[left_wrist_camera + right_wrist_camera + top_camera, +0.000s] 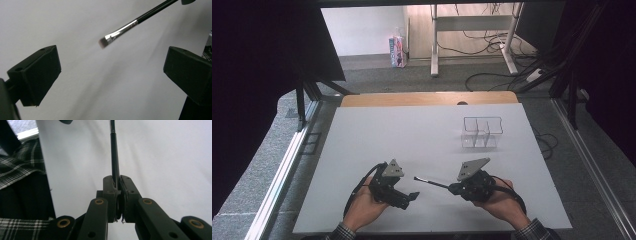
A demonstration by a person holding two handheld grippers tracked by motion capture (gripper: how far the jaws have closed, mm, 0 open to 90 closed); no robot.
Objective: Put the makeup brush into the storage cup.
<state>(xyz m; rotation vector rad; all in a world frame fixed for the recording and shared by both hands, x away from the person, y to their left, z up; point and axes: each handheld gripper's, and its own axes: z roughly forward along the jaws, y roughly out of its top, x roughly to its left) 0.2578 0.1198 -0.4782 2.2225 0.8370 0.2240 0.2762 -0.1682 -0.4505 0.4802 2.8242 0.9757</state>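
Your left hand-held gripper (412, 196) sits low at the near left, its 2 jaws spread wide apart. Your right hand-held gripper (451, 188) points leftward toward it, jaws clamped together.

Even, soft light; dark upper corners; brush tip (103, 43) blurred.

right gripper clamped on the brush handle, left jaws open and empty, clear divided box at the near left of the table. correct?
One slip: the clear divided box stands at the far right of the table, as the high view shows. The rest holds: right gripper is clamped on the brush handle; left gripper is open and empty.
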